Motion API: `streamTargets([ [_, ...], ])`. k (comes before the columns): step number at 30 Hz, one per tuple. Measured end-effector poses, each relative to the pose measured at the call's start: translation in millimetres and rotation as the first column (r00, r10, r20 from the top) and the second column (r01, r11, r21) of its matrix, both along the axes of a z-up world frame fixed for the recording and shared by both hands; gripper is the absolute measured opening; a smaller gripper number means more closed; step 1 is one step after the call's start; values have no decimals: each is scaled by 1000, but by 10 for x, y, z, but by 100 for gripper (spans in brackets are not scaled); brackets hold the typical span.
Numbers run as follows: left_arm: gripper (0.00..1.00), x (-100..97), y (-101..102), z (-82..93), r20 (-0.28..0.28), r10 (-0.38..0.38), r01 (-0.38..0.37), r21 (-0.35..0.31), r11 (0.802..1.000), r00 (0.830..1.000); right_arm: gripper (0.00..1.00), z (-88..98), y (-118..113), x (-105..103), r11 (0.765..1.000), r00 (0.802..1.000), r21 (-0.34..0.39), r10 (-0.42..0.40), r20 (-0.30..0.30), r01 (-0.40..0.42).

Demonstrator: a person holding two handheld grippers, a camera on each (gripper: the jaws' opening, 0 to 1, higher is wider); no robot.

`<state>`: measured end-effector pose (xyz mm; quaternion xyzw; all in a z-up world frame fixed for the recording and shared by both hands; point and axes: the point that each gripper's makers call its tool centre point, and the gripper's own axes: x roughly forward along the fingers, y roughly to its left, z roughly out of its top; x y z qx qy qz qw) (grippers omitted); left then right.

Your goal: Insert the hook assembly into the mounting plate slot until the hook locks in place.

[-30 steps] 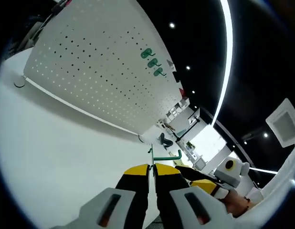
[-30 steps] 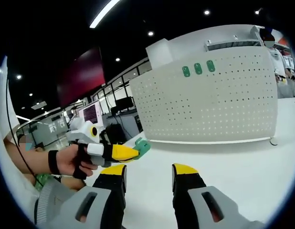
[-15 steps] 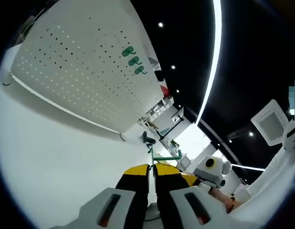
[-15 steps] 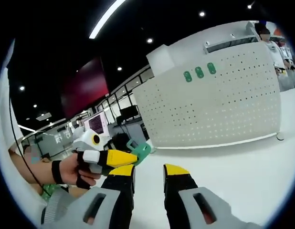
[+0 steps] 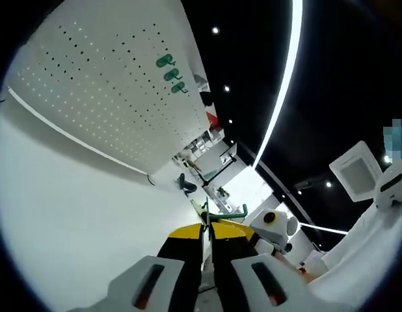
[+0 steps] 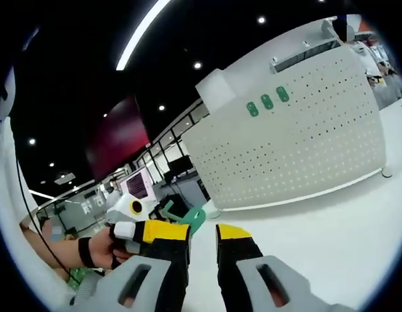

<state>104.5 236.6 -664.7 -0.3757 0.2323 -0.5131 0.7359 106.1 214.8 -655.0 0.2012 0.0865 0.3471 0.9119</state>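
The left tool (image 5: 207, 229), jaws closed on the green hook (image 5: 222, 213), is carrying it toward the pegboard (image 5: 116, 97) at 10 o'clock, while the right tool (image 6: 202, 235), slightly parted, is holding nothing; lining up with a slot comes next.

Left tool (image 5: 207, 229) jaws pressed together; right tool (image 6: 201, 234) jaws narrowly parted.

green hook (image 5: 224, 213) — its gripped end hidden between the jaws — pegboard (image 5: 90, 91) cut by the edge

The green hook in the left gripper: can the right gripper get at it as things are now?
Probably yes. The green hook sticks out past the left gripper, shut on it. The right gripper is open beside it, with nothing between them.
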Motion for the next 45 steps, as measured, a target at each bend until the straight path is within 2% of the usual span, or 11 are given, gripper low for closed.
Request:
streamTargets([
  [2, 4, -8, -8, 9, -8, -4, 4, -12, 1000, 1000, 13, 52, 10, -13, 999, 1000, 52, 7, -7, -6],
  [7, 4, -41, -33, 64, -23, -22, 21, -50, 999, 1000, 10, 123, 13, -28, 996, 1000, 86, 11, 5, -11],
  [12, 4, -86, -58, 148, -32, -51, 47, -107, 993, 998, 9, 187, 6, -49, 986, 1000, 164, 25, -5, -24],
  [18, 4, -121, -84, 181, -41, -78, 72, -130, 989, 996, 8, 202, 1, -56, 984, 1000, 179, 20, -3, -19],
  [22, 4, -135, -88, 196, -57, -89, 80, -145, 986, 994, 8, 196, 3, -62, 971, 998, 239, 44, -55, -30],
  [30, 4, -141, -94, 204, -73, -108, 94, -172, 981, 991, 3, 228, 26, -91, 956, 995, 289, 71, -67, -49],
  [38, 8, -122, -92, 174, -54, -93, 83, -159, 984, 994, 0, 245, 67, -112, 947, 992, 314, 90, -83, -59],
  [40, 9, -110, -87, 150, -31, -78, 74, -136, 988, 996, 0, 230, 75, -107, 953, 993, 299, 83, -85, -54],
  [44, 10, -118, -78, 185, -7, -69, 68, -132, 989, 998, 0, 252, 71, -108, 951, 993, 304, 80, -86, -50],
  [45, 10, -79, -64, 153, 34, -38, 41, -87, 995, 999, 0, 242, 43, -77, 959, 995, 284, 51, -81, -26],
])
